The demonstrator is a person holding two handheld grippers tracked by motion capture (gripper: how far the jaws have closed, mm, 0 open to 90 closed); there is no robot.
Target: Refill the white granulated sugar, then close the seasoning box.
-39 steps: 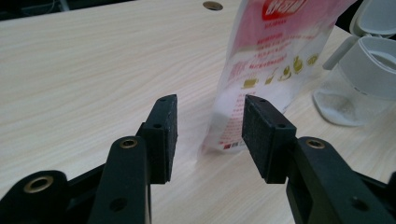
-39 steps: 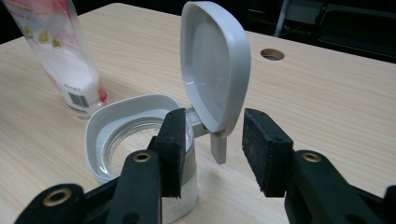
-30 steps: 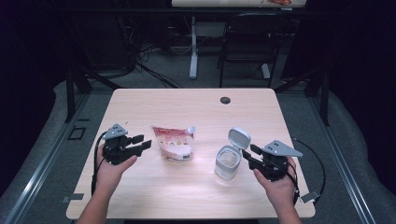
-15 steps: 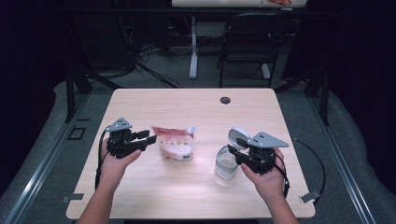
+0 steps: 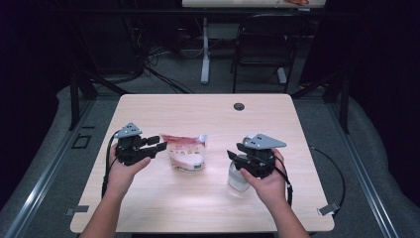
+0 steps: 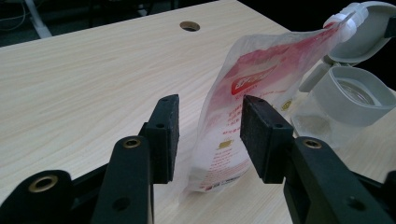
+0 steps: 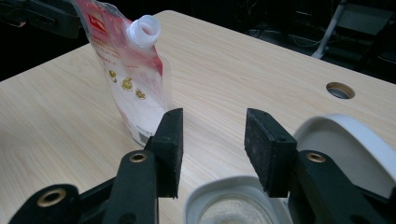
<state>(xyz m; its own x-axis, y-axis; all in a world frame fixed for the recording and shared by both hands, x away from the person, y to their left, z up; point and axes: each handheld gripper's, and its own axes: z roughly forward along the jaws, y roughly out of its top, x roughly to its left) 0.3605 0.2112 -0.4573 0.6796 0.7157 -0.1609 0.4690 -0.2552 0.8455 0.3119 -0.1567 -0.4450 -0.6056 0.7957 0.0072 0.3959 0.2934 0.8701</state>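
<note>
Pouch (image 5: 185,152) and container (image 5: 238,180) stand apart on the tabletop (image 5: 208,119), the red-and-white pouch upright near the middle with its open white spout (image 7: 144,29) at the top, the clear container with its hinged grey lid (image 6: 369,32) flipped back just to its right.

Left hand-held gripper (image 5: 159,143) hangs level beside the pouch's edge; in the left gripper view its pads (image 6: 259,133) stand well apart with the pouch's edge between them, and I can't see either pad pressing on it. Right hand-held gripper (image 5: 234,152) sits over the container's open mouth (image 7: 231,205); its jaws have just been opening, they are wide, and nothing is between them.

My guess is the work is pouring the pouch into the container. To do this step well, the left pads should close on the pouch's side seam fairly high, where the film is stiffer, so the bag doesn't fold or slump. The right one would do best to steady the container's wall rather than the lid, leaving the mouth free. The spout should be turned toward the container before any tilt.

Count: one pouch, one container with one lid, two grippers, one round cable hole (image 5: 239,106) in the tabletop.
</note>
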